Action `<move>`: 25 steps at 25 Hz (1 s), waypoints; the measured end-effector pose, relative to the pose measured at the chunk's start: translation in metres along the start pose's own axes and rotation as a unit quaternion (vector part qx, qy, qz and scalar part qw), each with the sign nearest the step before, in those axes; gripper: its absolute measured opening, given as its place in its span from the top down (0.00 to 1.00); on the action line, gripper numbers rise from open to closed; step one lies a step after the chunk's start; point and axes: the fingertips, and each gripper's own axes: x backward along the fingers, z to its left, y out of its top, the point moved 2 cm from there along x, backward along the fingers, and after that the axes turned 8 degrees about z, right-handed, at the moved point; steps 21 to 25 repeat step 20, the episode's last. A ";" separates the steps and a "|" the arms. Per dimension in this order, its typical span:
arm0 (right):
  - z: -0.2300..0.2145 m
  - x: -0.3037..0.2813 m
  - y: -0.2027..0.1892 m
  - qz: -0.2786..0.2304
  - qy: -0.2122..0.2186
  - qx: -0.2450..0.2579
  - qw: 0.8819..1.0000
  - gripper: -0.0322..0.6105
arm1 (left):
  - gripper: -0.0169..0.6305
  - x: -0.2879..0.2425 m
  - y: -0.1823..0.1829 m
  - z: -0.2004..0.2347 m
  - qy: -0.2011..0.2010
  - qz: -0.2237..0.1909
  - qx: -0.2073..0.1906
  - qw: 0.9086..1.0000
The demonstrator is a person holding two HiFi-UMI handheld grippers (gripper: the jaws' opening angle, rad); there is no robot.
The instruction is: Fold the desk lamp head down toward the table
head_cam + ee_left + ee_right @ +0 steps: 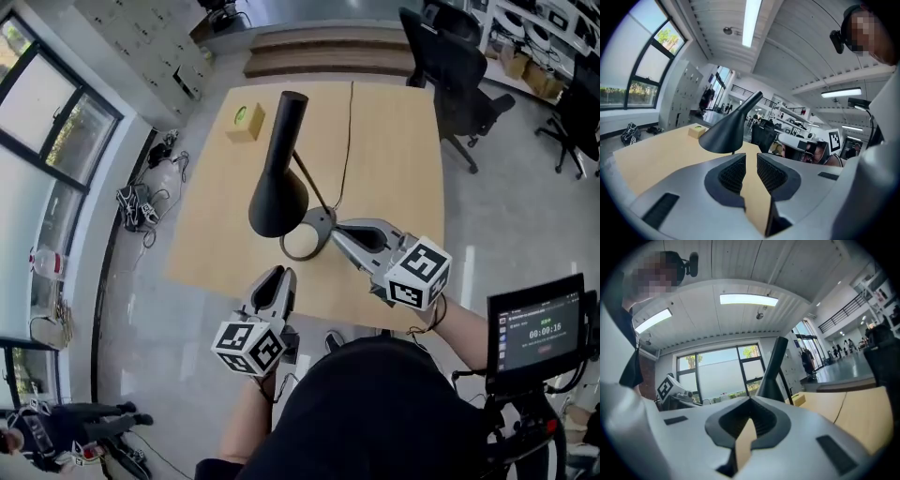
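Both empty: right tongs point(336, 232) shut, left tongs point(278, 274) narrowly parted. Black conical metal lamp head point(277, 178) ahead; an unbraced push may topple it.

The head view looks steeply down on the table point(394, 169), while both gripper views skim low across it, apparently close, sharing the lamp point(278, 178).

A pale wooden table point(394, 169) stands on grey floor point(511, 239), tall windows point(52, 141) left, black office chairs point(459, 80) beyond.
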 end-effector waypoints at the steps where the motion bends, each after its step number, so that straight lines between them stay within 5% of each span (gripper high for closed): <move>1: 0.004 0.001 -0.006 0.002 -0.003 -0.001 1.000 0.94 | 0.86 -0.001 -0.004 -0.003 -0.004 0.004 0.000 1.000; 10: 0.011 0.006 -0.039 0.042 -0.057 0.030 0.997 0.94 | 0.86 0.003 -0.029 0.000 0.017 0.031 -0.003 0.999; 25: 0.005 0.002 -0.031 0.042 -0.066 0.045 0.996 0.94 | 0.86 0.003 -0.028 0.006 0.014 0.022 0.008 1.000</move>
